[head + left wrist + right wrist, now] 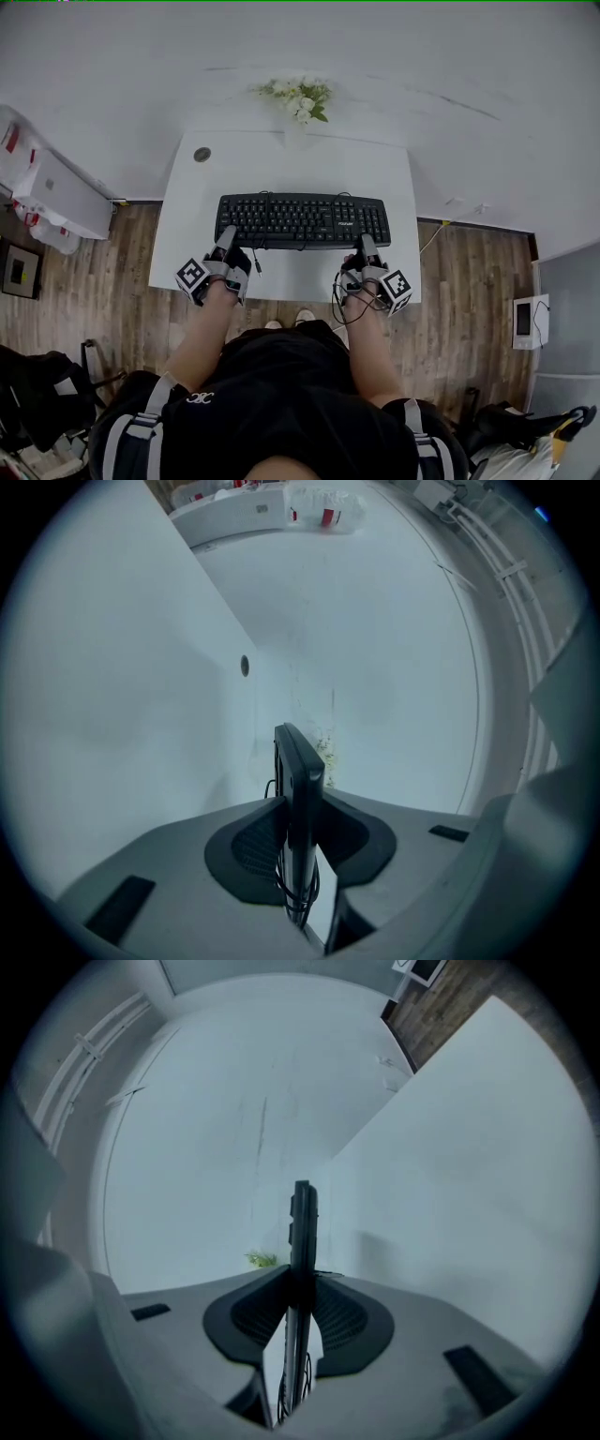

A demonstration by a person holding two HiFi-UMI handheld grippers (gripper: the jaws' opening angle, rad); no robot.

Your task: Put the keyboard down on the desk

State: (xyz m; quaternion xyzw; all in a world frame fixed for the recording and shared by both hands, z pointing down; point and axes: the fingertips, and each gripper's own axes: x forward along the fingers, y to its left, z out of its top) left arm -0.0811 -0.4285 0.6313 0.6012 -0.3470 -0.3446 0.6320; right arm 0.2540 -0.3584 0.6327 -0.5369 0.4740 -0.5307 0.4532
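Two hand-held tongs are gripping a black keyboard (pixel 302 219) by its near long edge, one close to each end, and are holding it flat over a white table (pixel 253 169). The left tongs (pixel 225 242) are pinching the keyboard's left end, with both dark pads pressing on its thin edge and a black cable (pixel 298 892) looping down between them. The right tongs (pixel 364 248) are clamping the right end in the same way. Whether the keyboard is touching the table cannot be told. White flowers (pixel 298 97) are standing at the table's far edge, against the pale wall. A small round disc (pixel 202 155) is lying near the far left corner.
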